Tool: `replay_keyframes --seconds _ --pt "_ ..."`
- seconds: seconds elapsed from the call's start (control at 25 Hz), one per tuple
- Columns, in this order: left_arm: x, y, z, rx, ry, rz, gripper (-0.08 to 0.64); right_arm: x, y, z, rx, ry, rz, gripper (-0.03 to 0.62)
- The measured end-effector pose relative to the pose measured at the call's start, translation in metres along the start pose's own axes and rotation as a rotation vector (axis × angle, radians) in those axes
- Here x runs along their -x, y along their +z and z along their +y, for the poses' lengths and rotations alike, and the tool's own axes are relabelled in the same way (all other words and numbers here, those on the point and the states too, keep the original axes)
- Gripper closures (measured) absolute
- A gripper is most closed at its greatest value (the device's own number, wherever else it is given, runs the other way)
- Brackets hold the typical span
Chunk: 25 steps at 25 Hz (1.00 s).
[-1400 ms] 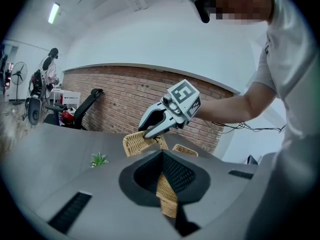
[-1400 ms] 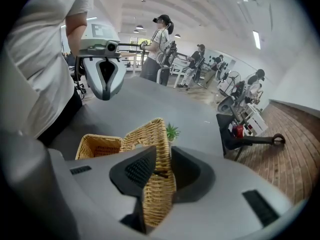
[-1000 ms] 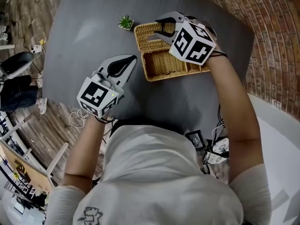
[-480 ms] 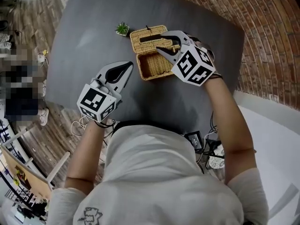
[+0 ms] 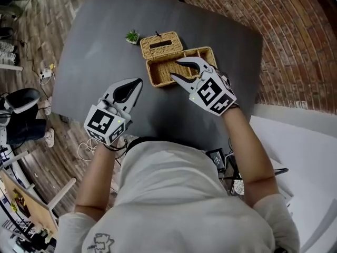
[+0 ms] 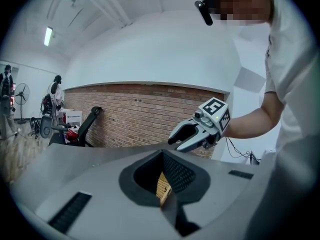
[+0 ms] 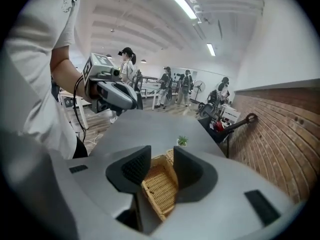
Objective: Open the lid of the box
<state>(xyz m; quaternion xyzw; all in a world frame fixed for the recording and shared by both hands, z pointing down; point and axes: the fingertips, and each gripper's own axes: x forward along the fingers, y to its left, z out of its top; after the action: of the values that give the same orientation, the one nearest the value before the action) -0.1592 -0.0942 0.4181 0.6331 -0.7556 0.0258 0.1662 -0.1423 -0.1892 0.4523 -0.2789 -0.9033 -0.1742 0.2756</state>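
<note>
The wicker box (image 5: 202,56) stands open on the grey table (image 5: 95,46). Its wicker lid (image 5: 160,45), with a slot in the top, lies flat on the table against the box's far left side. My right gripper (image 5: 176,69) hovers over the box's near left part; its jaws are closing a little with nothing between them. In the right gripper view the box (image 7: 160,186) shows below the parted jaws. My left gripper (image 5: 138,81) is shut and empty, over bare table to the box's near left.
A small green potted plant (image 5: 132,36) stands left of the lid. The table's near edge runs just under both grippers. A brick wall (image 5: 295,41) lies to the right, a black chair (image 5: 18,99) and cables on the wooden floor to the left. People stand far off.
The right gripper has pulled back from the lid toward me and now hangs over the open box. The lid lies flat beside the box. The left gripper has hardly moved.
</note>
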Motion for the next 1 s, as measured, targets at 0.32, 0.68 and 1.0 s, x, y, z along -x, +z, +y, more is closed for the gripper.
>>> replay_keyframes --seconds 0.32,0.68,1.0 --pt "0.023 0.008 -0.046 -0.008 0.019 -0.032 0.549 0.061 0.006 0.043 -0.038 -0.095 -0.120 0.480" --pt "0.033 0.021 -0.097 -0.044 0.021 -0.058 0.549 0.130 0.025 0.083 -0.009 -0.124 -0.223 0.545" --pt "0.043 0.038 -0.119 -0.087 -0.006 -0.082 0.549 0.152 0.023 0.098 -0.033 -0.166 -0.246 0.586"
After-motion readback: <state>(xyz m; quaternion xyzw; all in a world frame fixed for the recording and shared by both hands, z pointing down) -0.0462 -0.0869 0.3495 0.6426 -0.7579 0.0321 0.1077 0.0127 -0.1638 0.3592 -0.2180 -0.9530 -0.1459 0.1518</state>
